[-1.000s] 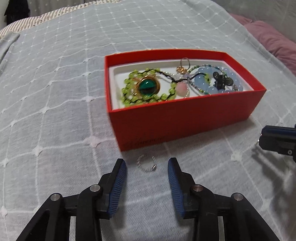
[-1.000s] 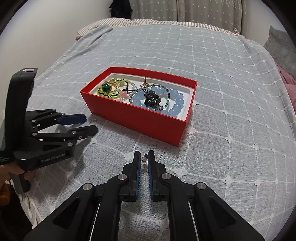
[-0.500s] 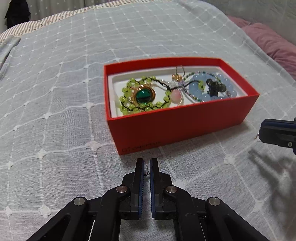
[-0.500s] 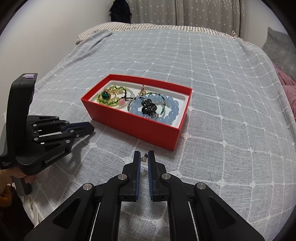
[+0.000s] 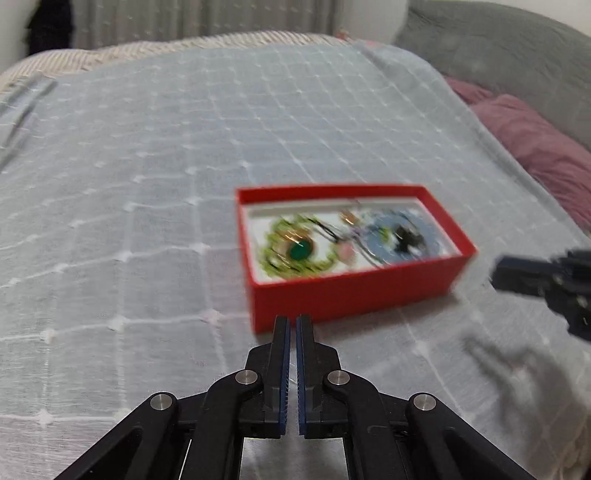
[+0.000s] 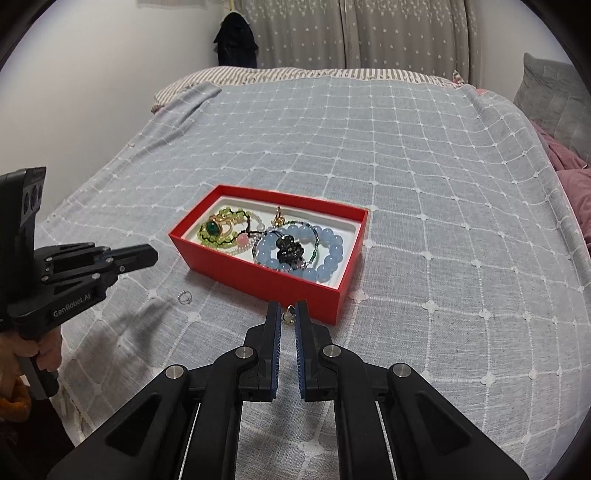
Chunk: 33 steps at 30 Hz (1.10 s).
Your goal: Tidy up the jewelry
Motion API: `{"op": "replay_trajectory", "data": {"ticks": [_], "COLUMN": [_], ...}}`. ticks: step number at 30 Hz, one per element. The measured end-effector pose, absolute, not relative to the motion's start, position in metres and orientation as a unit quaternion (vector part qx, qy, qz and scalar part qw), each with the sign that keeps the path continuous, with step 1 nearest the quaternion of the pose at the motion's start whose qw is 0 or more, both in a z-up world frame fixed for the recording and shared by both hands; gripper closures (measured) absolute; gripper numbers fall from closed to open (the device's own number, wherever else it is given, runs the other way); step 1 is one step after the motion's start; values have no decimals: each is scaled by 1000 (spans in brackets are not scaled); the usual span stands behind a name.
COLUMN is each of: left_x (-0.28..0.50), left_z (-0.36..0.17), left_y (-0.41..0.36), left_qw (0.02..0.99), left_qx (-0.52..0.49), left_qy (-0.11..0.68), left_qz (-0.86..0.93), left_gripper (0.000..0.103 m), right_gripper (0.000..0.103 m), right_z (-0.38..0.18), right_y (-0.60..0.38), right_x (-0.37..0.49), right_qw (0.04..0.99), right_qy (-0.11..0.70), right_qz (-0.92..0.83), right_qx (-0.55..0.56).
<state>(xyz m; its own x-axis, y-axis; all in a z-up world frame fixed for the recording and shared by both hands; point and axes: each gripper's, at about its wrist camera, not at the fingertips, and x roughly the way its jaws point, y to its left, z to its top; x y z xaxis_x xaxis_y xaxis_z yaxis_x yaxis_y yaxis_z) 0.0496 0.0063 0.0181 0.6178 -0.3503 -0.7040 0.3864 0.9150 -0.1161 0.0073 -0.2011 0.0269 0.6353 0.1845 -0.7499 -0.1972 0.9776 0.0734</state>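
Grey-blue quilting with a white grid covers the bed (image 6: 406,166), and starred curtains (image 6: 351,33) are seen along the top of the right wrist view; a red box (image 6: 258,275) is set open on the cover near the middle of the frame. A green bead bracelet (image 6: 221,238) with a green stone is laid in its left half and a blue bead bracelet (image 6: 332,254) around a dark charm in its right half. At lower centre, the right hand-held gripper (image 6: 287,306) is pinched on a small pearl-like earring (image 6: 287,317), held just before the box's near corner. At the left edge, the left hand-held gripper (image 6: 147,254) is pressed together with nothing seen between its fingers; it is held by a hand (image 6: 40,354) above the cover. A small silver ring (image 6: 183,296) is left lying on the cover below its tip, left of the box.
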Motion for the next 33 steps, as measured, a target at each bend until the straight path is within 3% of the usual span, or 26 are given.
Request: {"op": "replay_trajectory", "data": {"ticks": [2,4,5,9,13,16,22,23,24,33], "left_x": [50,53,53,57,60,58,58,59,59,56], "left_z": [6,-9,-17,-32,-34,-34,-29,-28,-25,8], "left_y": [0,-6,-10,-17,-17,-19,-19,-17,-16,-3], "left_qw": [892,881,879,875,874,873,873,874,875,896], "left_qx": [42,65,75,94,88,90,80,76,73,38], "left_qy": [403,425,431,435,439,439,442,441,440,402], "left_qz": [-202,-197,-192,-190,-190,-193,-189,-189,-190,-185], "left_gripper": [101,78,74,71,73,86,86,90,103,103], "right_gripper": [95,95,95,95,95,96,95,95,95,95], "right_z": [27,25,24,17,13,11,11,11,12,27], "right_y": [-202,-201,-200,-193,-188,-187,-187,-187,-187,-193], "right_x": [7,7,7,7,7,8,8,8,8,14], "right_qw": [904,902,901,896,894,893,893,893,894,902], "right_qy": [414,418,420,428,433,434,434,433,433,415], "right_qz": [106,107,107,112,116,117,116,116,116,115], "right_qx": [-5,-6,-8,-18,-25,-25,-25,-25,-25,-8]}}
